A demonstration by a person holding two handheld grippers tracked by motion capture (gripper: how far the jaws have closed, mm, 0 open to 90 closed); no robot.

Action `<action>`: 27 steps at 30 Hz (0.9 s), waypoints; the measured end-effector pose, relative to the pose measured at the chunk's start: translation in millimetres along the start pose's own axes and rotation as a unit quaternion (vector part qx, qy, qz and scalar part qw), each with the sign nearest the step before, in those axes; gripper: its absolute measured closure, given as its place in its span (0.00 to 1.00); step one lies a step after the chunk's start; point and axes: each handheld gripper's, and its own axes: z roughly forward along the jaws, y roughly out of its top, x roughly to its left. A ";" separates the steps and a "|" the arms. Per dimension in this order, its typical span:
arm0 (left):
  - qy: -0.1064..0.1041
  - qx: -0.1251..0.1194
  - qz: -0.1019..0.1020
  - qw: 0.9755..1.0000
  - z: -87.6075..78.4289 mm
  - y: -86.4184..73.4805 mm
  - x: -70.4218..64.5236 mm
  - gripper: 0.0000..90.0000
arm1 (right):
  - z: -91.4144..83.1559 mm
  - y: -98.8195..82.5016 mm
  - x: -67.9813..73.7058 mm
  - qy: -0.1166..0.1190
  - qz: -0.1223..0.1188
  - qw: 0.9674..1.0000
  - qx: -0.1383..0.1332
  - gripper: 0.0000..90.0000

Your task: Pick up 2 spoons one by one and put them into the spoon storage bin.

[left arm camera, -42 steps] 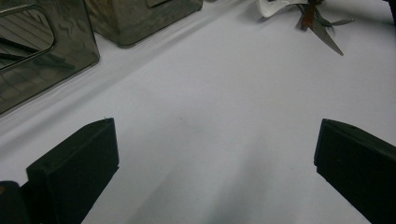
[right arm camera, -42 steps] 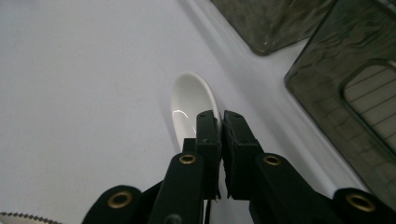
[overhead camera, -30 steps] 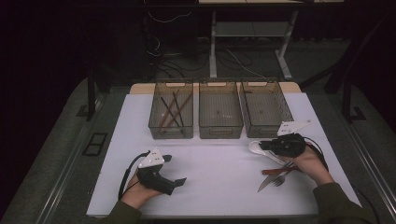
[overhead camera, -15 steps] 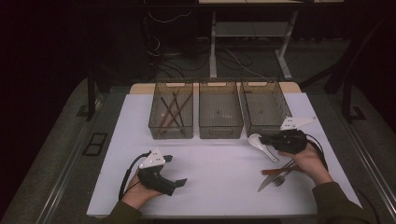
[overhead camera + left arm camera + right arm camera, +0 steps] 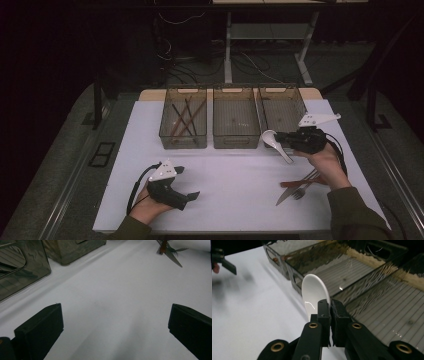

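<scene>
Your left gripper [image 5: 192, 196] rests at seven o'clock on the mat, jaws spread and empty. Your right gripper [image 5: 278, 137], at three o'clock, pinches the white spoon [image 5: 270, 138] by its handle, just before the middle bin [image 5: 236, 142]. That narrow grip could let the spoon pivot and strike the rim.

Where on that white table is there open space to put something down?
The widest bare patch of the white mat lies between the left gripper and the knife and fork, in front of the three bins. It is crowded at the right, where the right gripper holds a white spoon.
</scene>
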 end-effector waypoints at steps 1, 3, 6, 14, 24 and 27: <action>0.000 0.001 0.001 1.000 0.0 0.1 -0.2 0.00 | 0.2 3.3 0.3 -0.001 0.003 1.000 -0.005 0.95; -0.001 0.001 0.003 1.000 0.2 0.2 -0.6 0.00 | 2.0 10.7 -0.3 -0.003 0.008 1.000 -0.015 0.95; -0.003 0.002 0.004 1.000 0.5 -0.1 -1.1 0.00 | 6.0 24.8 -0.6 -0.011 0.004 1.000 -0.014 0.95; -0.005 0.001 0.004 1.000 0.7 -0.4 -1.5 0.00 | 20.6 59.7 -1.9 -0.024 0.003 1.000 -0.016 0.95; -0.007 0.004 0.006 1.000 -1.2 -0.6 -1.8 0.00 | 54.9 89.6 -5.2 -0.032 0.018 0.999 -0.023 0.95; -0.006 0.001 0.006 1.000 -2.1 -0.8 -2.3 0.00 | 66.9 94.1 -5.8 -0.037 0.024 0.999 -0.022 0.95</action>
